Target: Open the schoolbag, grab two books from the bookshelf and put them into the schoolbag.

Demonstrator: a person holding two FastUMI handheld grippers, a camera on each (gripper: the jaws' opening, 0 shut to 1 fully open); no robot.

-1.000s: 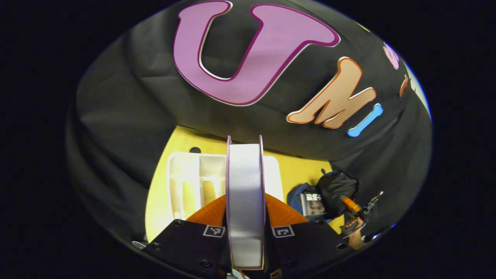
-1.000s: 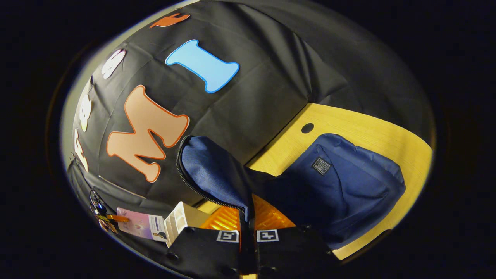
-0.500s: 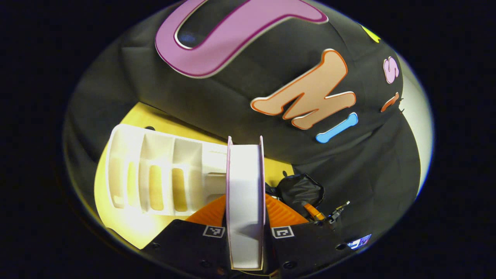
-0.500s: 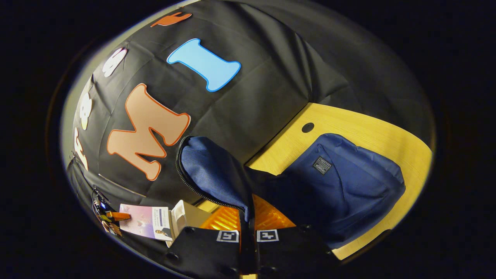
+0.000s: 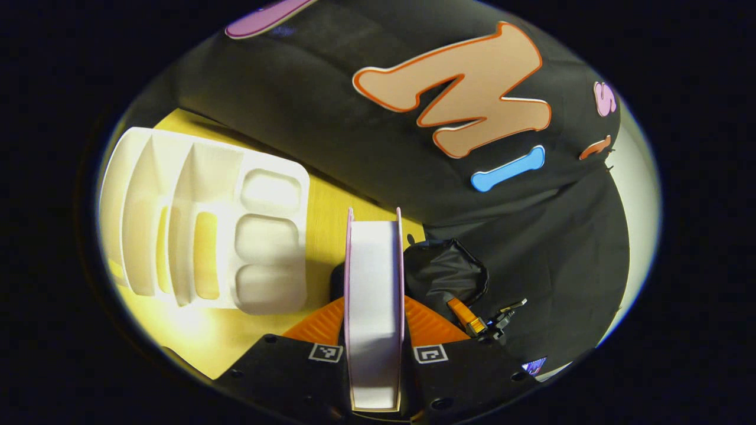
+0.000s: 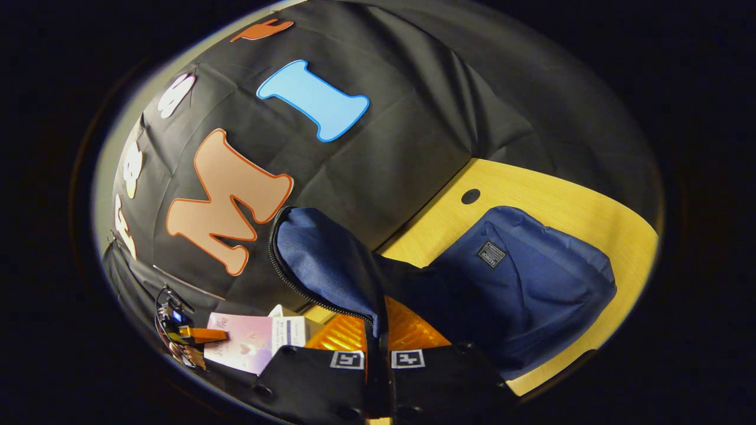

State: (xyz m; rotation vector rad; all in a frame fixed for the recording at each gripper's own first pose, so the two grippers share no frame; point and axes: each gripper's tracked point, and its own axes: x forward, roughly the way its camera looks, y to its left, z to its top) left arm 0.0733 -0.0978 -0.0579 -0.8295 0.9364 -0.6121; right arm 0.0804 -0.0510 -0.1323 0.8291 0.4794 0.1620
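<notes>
The left hand-held gripper clamps a book (page edge facing the camera), long axis forward.

My right gripper is clamped on the zippered flap of the blue schoolbag, lifting it off the yellow table. At lower left my other gripper grips a pink-covered book.

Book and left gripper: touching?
Touching. The left gripper view shows the book standing between the left gripper fingers, both pressed on its covers.
</notes>
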